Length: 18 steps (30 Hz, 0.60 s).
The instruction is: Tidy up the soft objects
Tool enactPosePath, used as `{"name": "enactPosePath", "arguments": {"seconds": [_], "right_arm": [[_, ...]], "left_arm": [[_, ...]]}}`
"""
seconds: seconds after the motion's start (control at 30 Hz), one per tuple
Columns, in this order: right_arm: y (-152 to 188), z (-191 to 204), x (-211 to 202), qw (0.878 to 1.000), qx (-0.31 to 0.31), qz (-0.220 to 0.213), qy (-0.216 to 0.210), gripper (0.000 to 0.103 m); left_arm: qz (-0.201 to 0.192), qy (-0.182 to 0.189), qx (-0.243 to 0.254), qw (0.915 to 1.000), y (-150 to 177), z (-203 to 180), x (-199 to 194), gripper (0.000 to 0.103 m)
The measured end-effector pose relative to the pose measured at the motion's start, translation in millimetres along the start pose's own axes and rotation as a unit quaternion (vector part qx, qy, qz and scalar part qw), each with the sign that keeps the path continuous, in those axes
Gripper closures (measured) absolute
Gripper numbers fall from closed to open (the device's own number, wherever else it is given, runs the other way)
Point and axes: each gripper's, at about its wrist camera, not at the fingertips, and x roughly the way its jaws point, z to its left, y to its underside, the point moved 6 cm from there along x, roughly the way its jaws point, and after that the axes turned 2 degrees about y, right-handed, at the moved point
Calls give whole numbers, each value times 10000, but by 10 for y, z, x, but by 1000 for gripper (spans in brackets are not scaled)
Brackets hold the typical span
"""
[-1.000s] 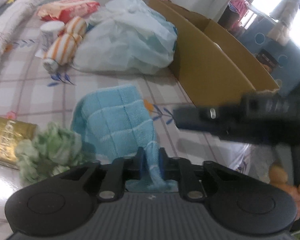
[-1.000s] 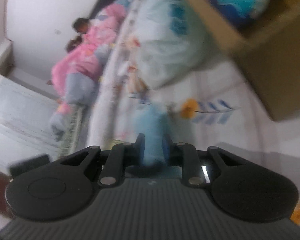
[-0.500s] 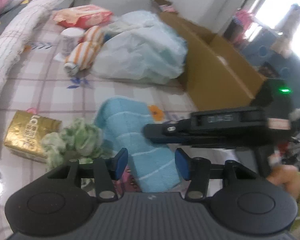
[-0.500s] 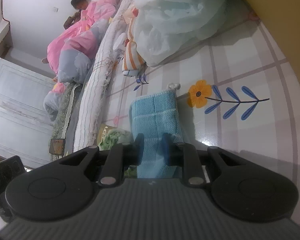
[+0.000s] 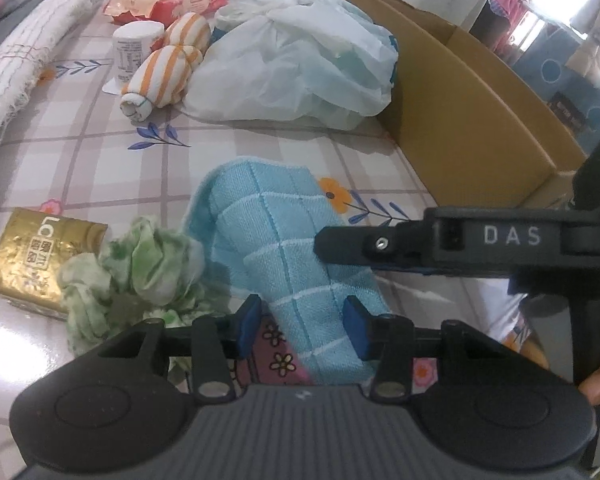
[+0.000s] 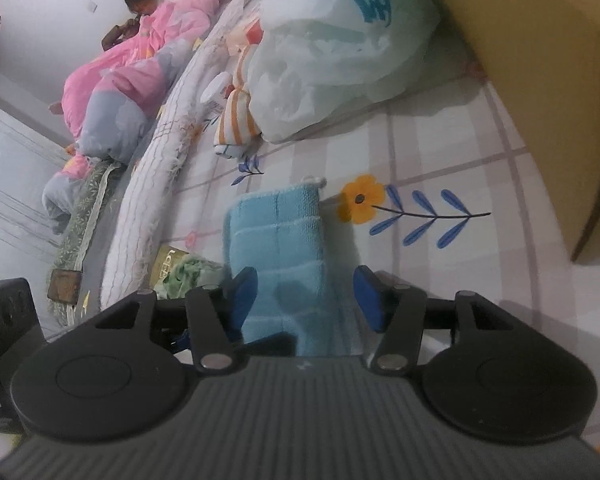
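A light blue checked towel (image 5: 276,232) lies folded on the tiled floor mat, and its near end rests on a pink flowered cloth (image 5: 276,344). My left gripper (image 5: 302,330) hangs over that near end. Its jaws are closing, the towel is between them, and the pads are not pressing it. One finger (image 5: 348,240) of the right gripper reaches in from the right over the towel. In the right wrist view the right gripper (image 6: 306,300) straddles the towel (image 6: 276,236); its jaws are opening and no longer pinch it. A crumpled green cloth (image 5: 148,256) lies left of the towel.
A cardboard box (image 5: 460,112) stands on the right, with a white plastic bag (image 5: 300,60) beside it. An orange-striped rolled towel (image 5: 164,76), a white roll (image 5: 136,48) and a gold packet (image 5: 40,256) lie on the left. A person under a pink blanket (image 6: 140,60) lies beyond.
A second ago both grippers pinched the blue towel. The left one let go first, then the right, and the towel now lies flat and folded on the floor.
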Motion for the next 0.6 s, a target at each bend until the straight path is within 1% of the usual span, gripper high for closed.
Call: {"name": "enactPosePath", "arguments": {"seconds": [0.13, 0.27, 0.33, 0.43, 0.6], "right_arm": [[3, 32, 47, 9998, 82, 97, -150, 52], [24, 1, 65, 9987, 353, 186, -328, 61], [40, -4, 58, 9982, 433, 213, -348, 64], [69, 16, 20, 9970, 532, 237, -502, 67], [61, 160, -159, 9965, 417, 103, -722, 69]], "left_arm": [[-53, 102, 19, 9999, -6, -22, 30, 66], [-158, 156, 79, 9997, -12, -76, 16, 72], [-173, 150, 123, 9997, -11, -103, -7, 73], [-231, 155, 191, 9994, 20, -138, -100, 74], [-482, 163, 274, 9983, 16, -227, -375, 75]]}}
